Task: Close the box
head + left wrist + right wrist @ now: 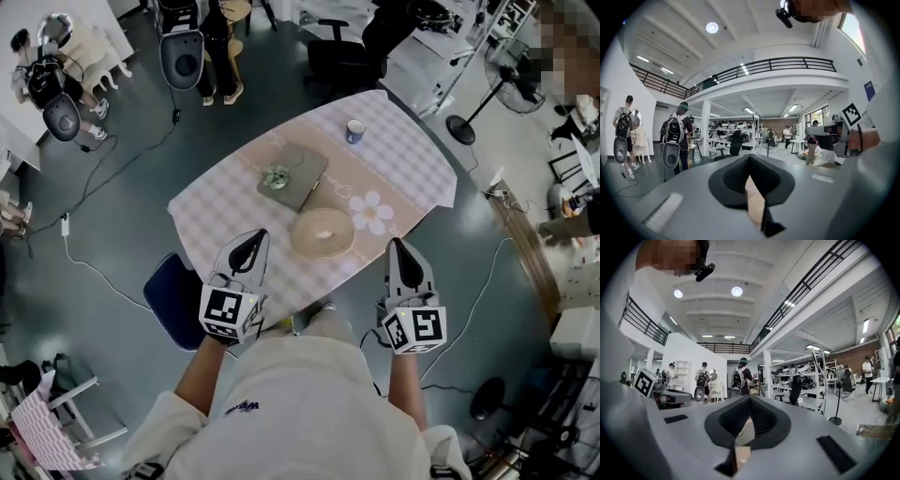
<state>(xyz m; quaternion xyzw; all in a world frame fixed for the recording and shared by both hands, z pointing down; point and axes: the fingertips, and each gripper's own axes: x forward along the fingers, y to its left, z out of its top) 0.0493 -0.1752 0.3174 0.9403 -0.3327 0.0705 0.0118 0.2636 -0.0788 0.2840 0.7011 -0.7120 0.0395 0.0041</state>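
In the head view a flat grey box [292, 175] with a green ornament on its lid lies on the checked tablecloth [412, 159]. A round beige woven piece [322, 232] sits just in front of it. My left gripper [251, 242] is held over the table's near edge, left of the round piece, with its jaws together and nothing in them. My right gripper [398, 246] is at the near right edge, also shut and holding nothing. Both gripper views look out level into the hall, and there the left gripper [749, 157] and right gripper [750, 398] hide the table.
A small blue cup [355, 131] stands at the table's far side. A dark blue chair [173, 298] is at the near left corner. Cables trail over the floor [94, 187]. A standing fan [511, 89] is far right. People with backpacks [677, 133] stand in the hall.
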